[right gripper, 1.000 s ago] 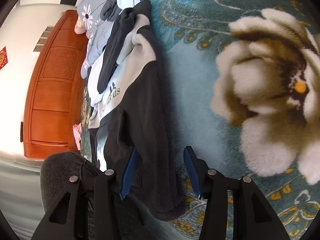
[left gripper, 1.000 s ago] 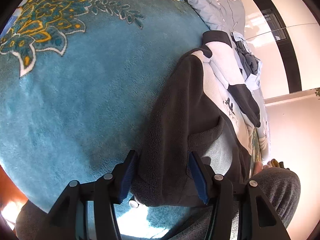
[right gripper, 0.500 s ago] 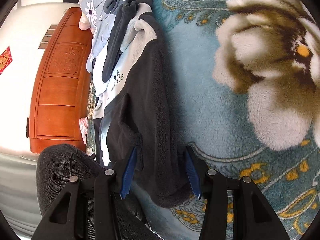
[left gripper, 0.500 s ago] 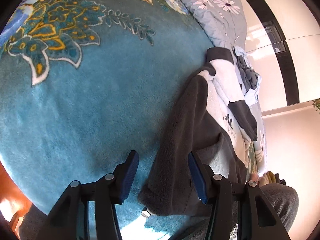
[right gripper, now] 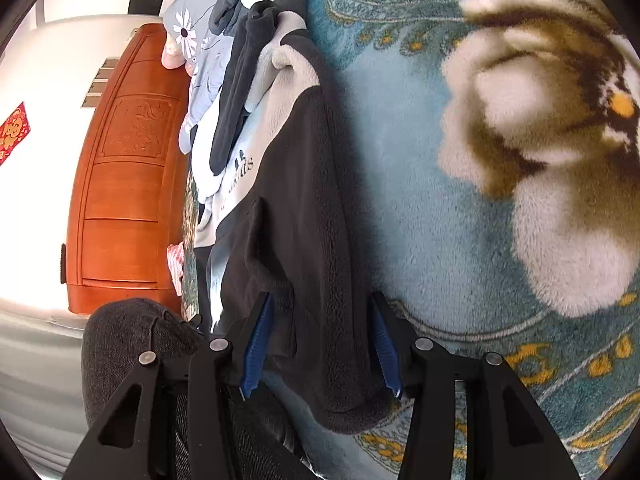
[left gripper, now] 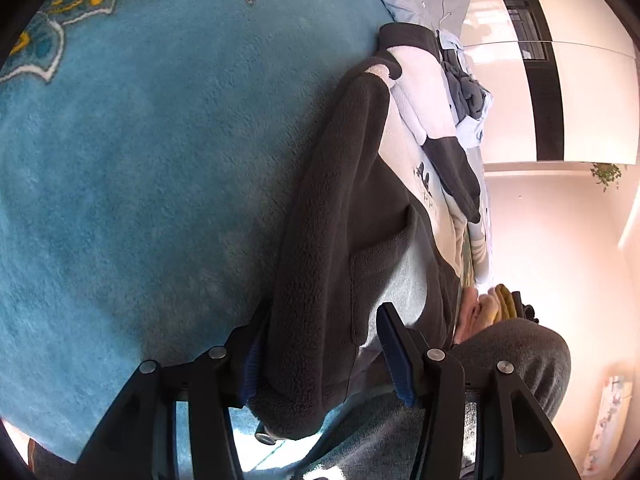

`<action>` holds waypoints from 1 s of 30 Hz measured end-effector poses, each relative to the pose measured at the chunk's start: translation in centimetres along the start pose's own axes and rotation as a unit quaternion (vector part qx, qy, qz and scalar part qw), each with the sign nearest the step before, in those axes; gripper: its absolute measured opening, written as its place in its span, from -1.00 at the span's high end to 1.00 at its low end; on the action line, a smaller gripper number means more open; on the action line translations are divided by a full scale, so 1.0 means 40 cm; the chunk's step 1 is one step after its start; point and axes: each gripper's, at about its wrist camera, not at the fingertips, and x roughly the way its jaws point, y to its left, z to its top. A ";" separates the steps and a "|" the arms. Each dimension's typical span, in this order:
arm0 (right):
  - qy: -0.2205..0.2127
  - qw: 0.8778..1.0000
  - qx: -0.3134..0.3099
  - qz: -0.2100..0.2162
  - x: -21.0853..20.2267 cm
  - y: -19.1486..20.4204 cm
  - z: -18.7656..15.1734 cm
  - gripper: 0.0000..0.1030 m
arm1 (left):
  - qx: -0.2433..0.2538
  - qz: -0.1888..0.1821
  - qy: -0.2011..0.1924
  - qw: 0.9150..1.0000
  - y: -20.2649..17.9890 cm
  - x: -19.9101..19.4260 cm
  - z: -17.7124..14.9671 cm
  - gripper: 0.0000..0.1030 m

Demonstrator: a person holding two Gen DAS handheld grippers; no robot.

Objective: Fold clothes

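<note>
A dark grey and white fleece jacket lies along the near edge of a teal flowered blanket. My left gripper is open with its blue pads on either side of the jacket's dark bottom hem. In the right wrist view the same jacket runs away from me, and my right gripper is open, straddling its other hem corner. Neither gripper pinches the cloth.
A pile of light blue and grey clothes and a flowered pillow lie beyond the jacket's collar. A wooden headboard stands at the left. The person's grey trouser knee is close below.
Both grippers have moved forward over the jacket's hem; the dark cloth now lies between the pads of each. Both stay open.
</note>
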 end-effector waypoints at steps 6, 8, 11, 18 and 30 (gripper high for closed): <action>0.010 1.000 -0.005 0.000 0.016 0.002 0.001 0.04 | -0.001 0.018 -0.020 1.000 -0.008 0.009 -0.006 -0.09; 0.013 1.000 -0.010 -0.004 0.023 0.012 0.004 0.02 | 0.025 0.037 -0.023 0.999 -0.026 0.009 -0.015 -0.01; 0.032 0.999 -0.023 -0.014 0.026 0.021 -0.005 0.25 | 0.045 0.068 -0.024 0.996 -0.023 0.004 -0.026 0.37; 0.032 0.999 -0.022 0.011 -0.006 0.017 -0.009 0.81 | 0.033 0.084 -0.040 0.995 -0.035 -0.035 -0.020 0.74; -0.082 0.983 -0.015 0.165 -0.125 0.169 0.208 0.83 | -0.003 -0.051 -0.146 0.988 -0.245 -0.189 0.149 0.80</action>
